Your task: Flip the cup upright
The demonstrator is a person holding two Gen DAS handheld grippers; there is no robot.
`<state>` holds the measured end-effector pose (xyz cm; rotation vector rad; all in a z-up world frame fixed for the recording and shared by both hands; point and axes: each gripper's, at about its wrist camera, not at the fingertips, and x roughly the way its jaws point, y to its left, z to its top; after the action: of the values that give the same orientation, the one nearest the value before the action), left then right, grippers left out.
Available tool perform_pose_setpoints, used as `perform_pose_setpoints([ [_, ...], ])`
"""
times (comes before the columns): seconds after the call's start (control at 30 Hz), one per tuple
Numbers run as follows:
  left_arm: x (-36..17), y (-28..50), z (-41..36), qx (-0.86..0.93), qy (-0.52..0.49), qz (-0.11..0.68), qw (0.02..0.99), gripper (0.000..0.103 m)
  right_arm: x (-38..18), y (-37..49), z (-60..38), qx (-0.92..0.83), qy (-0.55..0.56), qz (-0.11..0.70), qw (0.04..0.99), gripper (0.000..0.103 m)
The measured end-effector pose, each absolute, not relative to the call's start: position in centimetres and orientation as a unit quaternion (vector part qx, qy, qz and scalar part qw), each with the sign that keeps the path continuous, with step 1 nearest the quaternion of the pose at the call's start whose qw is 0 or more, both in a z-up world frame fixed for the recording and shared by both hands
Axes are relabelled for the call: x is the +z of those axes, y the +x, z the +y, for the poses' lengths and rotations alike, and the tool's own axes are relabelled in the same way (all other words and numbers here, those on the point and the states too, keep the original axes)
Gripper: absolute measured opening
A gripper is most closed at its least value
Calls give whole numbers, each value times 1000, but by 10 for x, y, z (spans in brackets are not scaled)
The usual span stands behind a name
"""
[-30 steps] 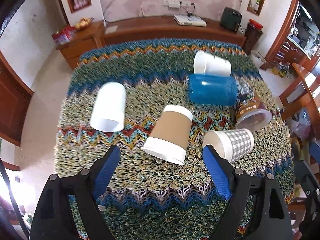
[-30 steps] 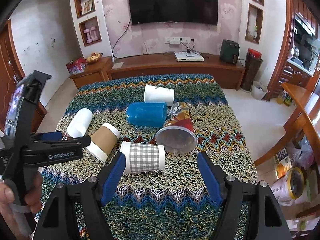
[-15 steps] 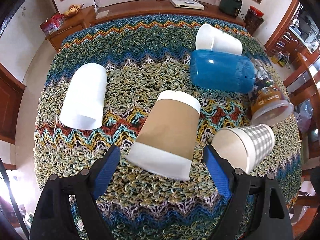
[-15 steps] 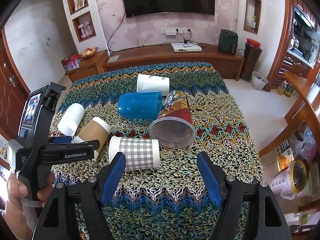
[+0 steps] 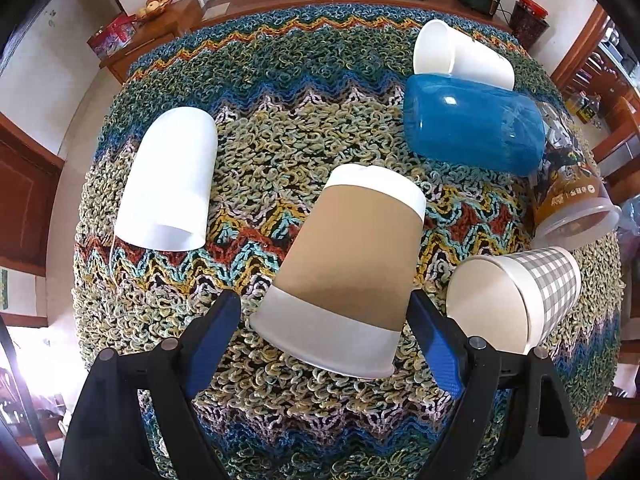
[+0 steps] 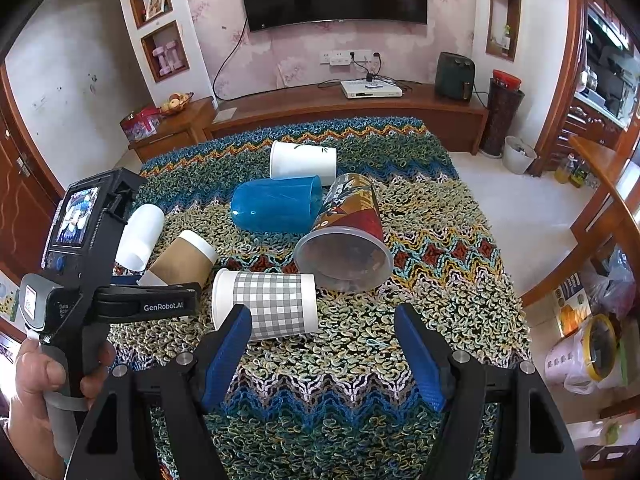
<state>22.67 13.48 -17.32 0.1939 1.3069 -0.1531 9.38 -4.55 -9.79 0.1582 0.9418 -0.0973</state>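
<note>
A brown-sleeved paper cup (image 5: 344,264) lies on its side on the knitted cloth (image 5: 280,140), wide rim toward me. My left gripper (image 5: 326,320) is open, its blue pads on either side of the cup's rim end, apart from it. The cup also shows in the right wrist view (image 6: 182,258), partly behind the left gripper's body (image 6: 92,264). My right gripper (image 6: 324,336) is open and empty, just in front of a grey checked cup (image 6: 266,308) that lies on its side.
Other cups lie on their sides: a white one (image 5: 168,180) at left, a blue plastic one (image 5: 472,132), a white one (image 5: 460,56) behind it, a printed clear-rimmed one (image 5: 568,200) and the checked one (image 5: 516,300) at right. A wooden TV cabinet (image 6: 340,108) stands beyond the table.
My left gripper has moved forward and down toward the brown cup, so its pads now flank the rim end. My right gripper has drifted slightly closer to the checked cup.
</note>
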Motion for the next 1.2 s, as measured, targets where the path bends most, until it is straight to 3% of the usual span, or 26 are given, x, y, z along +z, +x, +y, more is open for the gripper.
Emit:
perform_pose_setpoints([
  [0.5, -166, 219, 130, -94, 97, 602, 787, 77, -97, 91, -48, -46, 85, 452, 887, 74],
  [1.2, -154, 207, 131, -114, 86, 605, 784, 76, -86, 83, -46, -29, 87, 445, 891, 74],
])
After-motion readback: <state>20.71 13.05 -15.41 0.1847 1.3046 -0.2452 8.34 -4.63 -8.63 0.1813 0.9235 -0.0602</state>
